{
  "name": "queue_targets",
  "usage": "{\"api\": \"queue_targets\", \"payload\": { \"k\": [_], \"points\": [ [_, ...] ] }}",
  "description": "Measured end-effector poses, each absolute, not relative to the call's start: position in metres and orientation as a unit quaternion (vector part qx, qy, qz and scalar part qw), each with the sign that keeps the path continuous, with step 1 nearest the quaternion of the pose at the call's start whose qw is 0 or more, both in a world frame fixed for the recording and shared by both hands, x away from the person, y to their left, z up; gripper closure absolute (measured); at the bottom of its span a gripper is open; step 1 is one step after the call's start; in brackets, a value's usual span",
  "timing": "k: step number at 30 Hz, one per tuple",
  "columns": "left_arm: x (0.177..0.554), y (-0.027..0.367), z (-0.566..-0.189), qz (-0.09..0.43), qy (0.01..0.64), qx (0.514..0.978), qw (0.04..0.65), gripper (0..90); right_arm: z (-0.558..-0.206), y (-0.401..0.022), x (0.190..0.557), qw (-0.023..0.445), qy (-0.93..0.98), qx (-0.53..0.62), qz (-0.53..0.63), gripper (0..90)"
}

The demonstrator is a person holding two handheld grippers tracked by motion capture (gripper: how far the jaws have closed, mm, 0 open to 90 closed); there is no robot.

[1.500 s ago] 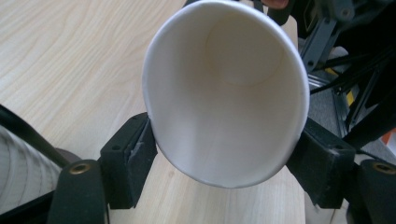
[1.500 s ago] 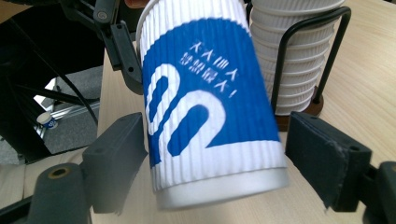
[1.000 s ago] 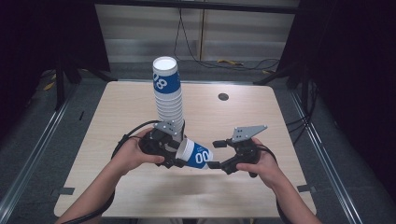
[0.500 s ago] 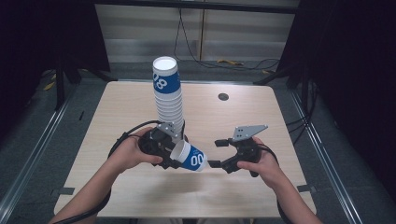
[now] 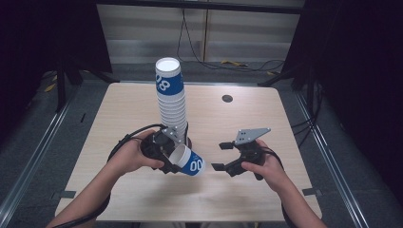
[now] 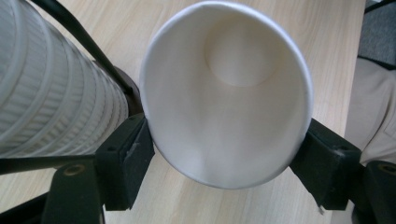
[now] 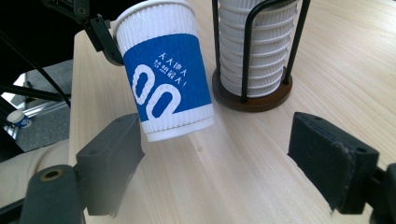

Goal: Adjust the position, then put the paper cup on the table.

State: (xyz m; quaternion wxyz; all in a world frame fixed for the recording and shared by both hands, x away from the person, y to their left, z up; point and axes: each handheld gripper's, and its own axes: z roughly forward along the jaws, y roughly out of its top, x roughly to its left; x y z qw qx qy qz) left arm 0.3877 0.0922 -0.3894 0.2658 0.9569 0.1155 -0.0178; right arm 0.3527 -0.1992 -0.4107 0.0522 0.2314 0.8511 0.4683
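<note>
A white paper cup (image 5: 189, 163) with a blue band marked "00" lies tilted above the table, its mouth toward my left gripper (image 5: 174, 159). In the left gripper view the pads press both sides of the cup's rim (image 6: 229, 93); the jaws have just been opening a little, with the cup still between them. My right gripper (image 5: 218, 156) is open to the right of the cup's base (image 7: 163, 74); its jaws have just been opening with nothing between them. A tall stack of cups (image 5: 171, 99) stands in a wire holder just behind.
The holder's round wooden base (image 7: 252, 95) sits on the light wooden table (image 5: 266, 118). A small dark round spot (image 5: 227, 98) lies at the table's far right. Dark floor and metal rails surround the table.
The cup has drawn slightly to the left, away from the right gripper's jaws. Both hands stay about where they were.
</note>
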Motion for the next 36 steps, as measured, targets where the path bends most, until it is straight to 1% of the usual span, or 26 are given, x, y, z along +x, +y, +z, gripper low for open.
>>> {"api": "queue_targets", "payload": {
  "k": [8,12,17,19,24,27,28,31,36],
  "points": [
    [0.3865,0.0901,-0.3932,-0.016,0.112,0.964,0.241,25.5,-0.4122,-0.197,0.3517,0.062,0.86,0.225,0.453,16.7],
    [0.3853,0.0879,-0.3933,-0.006,0.106,0.969,0.221,25.4,-0.4122,-0.1973,0.3518,0.066,0.861,0.225,0.452,16.7],
    [0.3849,0.0875,-0.3935,-0.008,0.108,0.97,0.216,25.1,-0.4117,-0.1969,0.3519,0.065,0.861,0.225,0.452,16.7],
    [0.3861,0.0881,-0.3938,-0.007,0.102,0.973,0.205,24.9,-0.4118,-0.1964,0.3515,0.066,0.862,0.225,0.45,16.7],
    [0.3847,0.0887,-0.3951,-0.009,0.112,0.972,0.205,24.5,-0.4115,-0.196,0.3517,0.067,0.863,0.221,0.449,16.7],
    [0.3854,0.089,-0.3951,-0.007,0.107,0.974,0.199,24.5,-0.412,-0.1958,0.3519,0.066,0.864,0.221,0.448,16.7],
    [0.3868,0.0894,-0.3943,-0.006,0.096,0.977,0.189,24.5,-0.4122,-0.1958,0.3521,0.066,0.864,0.221,0.447,16.8],
    [0.3866,0.0886,-0.3946,-0.004,0.096,0.978,0.185,24.3,-0.4129,-0.1954,0.3522,0.064,0.864,0.222,0.448,16.7],
    [0.3856,0.0839,-0.3968,0.019,0.08,0.985,0.15,23.0,-0.4137,-0.1952,0.352,0.063,0.864,0.223,0.447,16.8]
  ]
}}
